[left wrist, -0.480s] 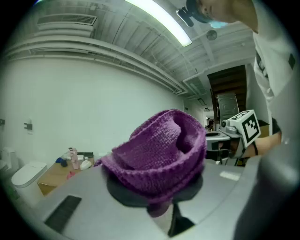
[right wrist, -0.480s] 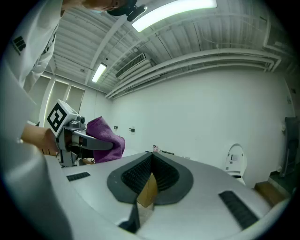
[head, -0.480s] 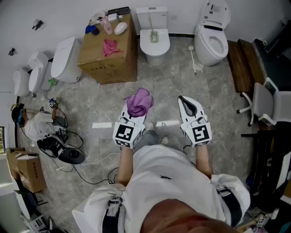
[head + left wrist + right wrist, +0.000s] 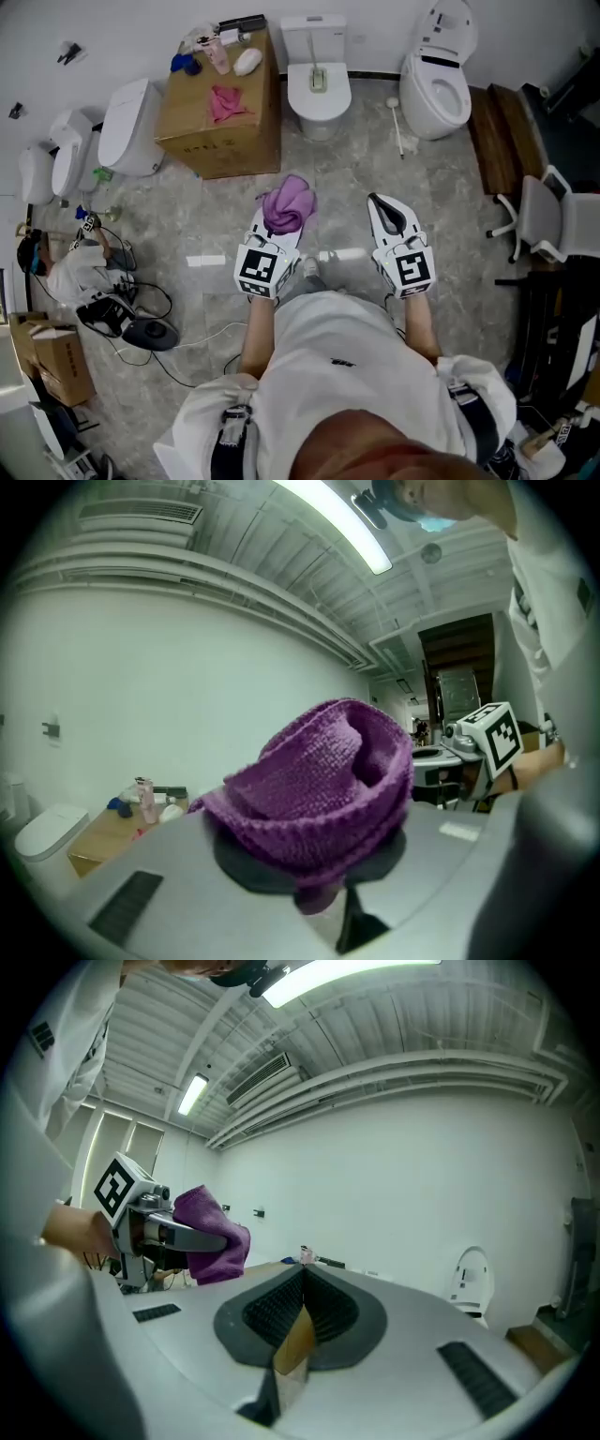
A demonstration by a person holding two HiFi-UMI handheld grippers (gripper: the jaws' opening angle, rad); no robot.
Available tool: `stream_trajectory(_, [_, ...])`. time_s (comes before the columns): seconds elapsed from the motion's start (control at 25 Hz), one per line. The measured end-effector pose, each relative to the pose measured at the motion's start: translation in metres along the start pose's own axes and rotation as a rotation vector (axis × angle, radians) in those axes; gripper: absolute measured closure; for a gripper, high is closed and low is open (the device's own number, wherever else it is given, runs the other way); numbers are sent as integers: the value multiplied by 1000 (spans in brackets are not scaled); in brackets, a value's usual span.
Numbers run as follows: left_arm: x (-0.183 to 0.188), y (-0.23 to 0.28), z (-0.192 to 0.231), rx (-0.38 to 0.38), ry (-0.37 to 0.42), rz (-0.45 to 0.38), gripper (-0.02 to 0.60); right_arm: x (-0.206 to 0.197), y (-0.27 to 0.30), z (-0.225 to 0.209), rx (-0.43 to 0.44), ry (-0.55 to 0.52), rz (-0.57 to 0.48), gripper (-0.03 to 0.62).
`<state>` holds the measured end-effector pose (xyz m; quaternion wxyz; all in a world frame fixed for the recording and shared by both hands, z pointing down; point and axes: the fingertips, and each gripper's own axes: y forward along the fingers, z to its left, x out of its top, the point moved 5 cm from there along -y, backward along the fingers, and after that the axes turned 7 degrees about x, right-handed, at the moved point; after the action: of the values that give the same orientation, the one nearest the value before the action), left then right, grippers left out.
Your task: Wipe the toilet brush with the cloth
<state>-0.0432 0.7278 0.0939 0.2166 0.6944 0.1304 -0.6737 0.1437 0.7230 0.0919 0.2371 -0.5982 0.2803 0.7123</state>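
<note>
Though still carried level in front of the body, shut tight at both hands; nearest, at the left gripper (image 4: 274, 234), jaws pinching a bunched purple knitted cloth (image 4: 288, 206), folds bulging over the pads and a tail squeezed down into the seam; alongside and well apart from it, at the right gripper (image 4: 381, 208), ribbed black pads pressed together on nothing.

Against half a second back, hardly any change: same grip, same spacing between the two hands, same droop of the cloth; merely a slight drift of the grey stone floor (image 4: 450, 216) and the far fixtures across the head view, most likely from a small shift of head or feet.

Farther out, past the right gripper and well apart from the cloth, down on the floor: the white long-handled toilet brush (image 4: 397, 122), between the white centre toilet (image 4: 319, 89) and the white toilet on the right (image 4: 436, 89), untouched; left of those, near the wall, a brown cardboard box (image 4: 225, 150) with a pink rag (image 4: 225, 101) on top.

For the task, probably no progress beyond having the cloth in hand; likely next: closing the gap to the brush, opening the empty right jaws for its handle, then rubbing with the cloth.
</note>
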Motion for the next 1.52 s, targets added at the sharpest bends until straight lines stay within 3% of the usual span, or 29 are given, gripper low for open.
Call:
stream_trajectory(0.32, [-4,16,68,-19,0,2,497,5,65,16,-12,-20,21,598])
stream_trajectory(0.64, [-8,38,102,-33,-1,3,497,9,103,13,-11,-37,30,599])
stream_trajectory(1.16, [4,119,136,-39,2,21,497,10,164,-55,-25,-4,25,599])
stream_trajectory(1.52, [11,197,152,-4,-11,37,497,3,206,-130,0,16,16,598])
